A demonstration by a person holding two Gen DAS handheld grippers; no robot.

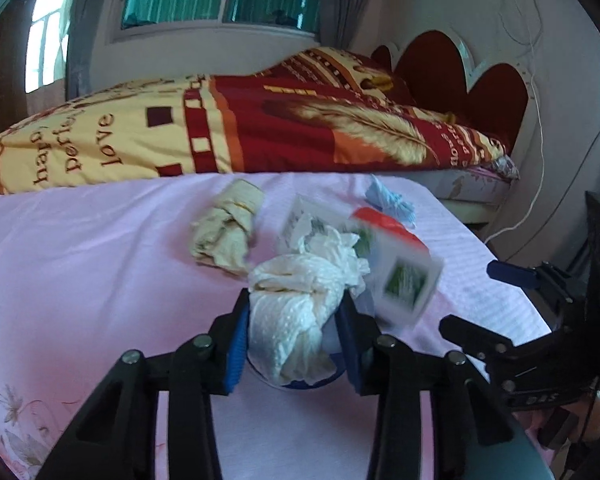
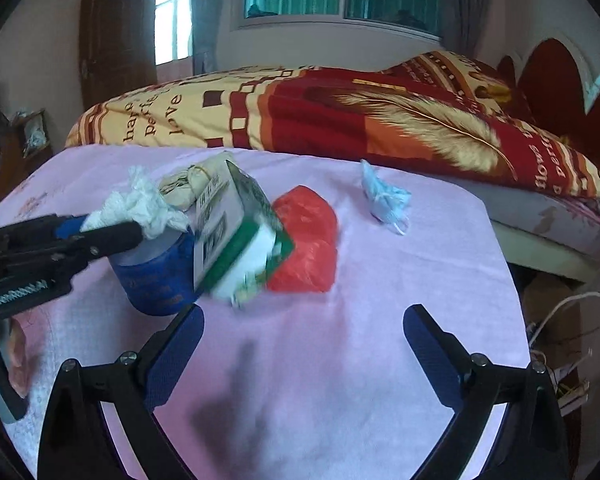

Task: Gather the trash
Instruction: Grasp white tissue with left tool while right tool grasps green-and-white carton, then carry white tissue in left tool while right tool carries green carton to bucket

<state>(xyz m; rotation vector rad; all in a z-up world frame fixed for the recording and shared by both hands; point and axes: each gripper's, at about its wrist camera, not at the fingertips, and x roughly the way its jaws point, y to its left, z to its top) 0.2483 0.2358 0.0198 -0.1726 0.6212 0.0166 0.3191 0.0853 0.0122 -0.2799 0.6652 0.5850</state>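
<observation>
My left gripper [image 1: 296,316] is shut on a crumpled white tissue [image 1: 300,304] and holds it over a blue cup [image 2: 158,272]; this shows in the right wrist view too, tissue [image 2: 140,204]. A green and white carton [image 2: 236,236] is blurred and tilted beside the cup, also in the left wrist view [image 1: 400,276]. A red plastic bag [image 2: 308,240], a beige wad [image 1: 228,228] and a blue face mask [image 2: 384,200] lie on the pink cloth. My right gripper [image 2: 304,344] is open and empty in front of the carton.
The pink cloth covers a table [image 2: 380,320]. A bed with a red and yellow quilt [image 2: 340,120] stands right behind it. A white cable [image 2: 560,304] and clutter lie off the table's right edge.
</observation>
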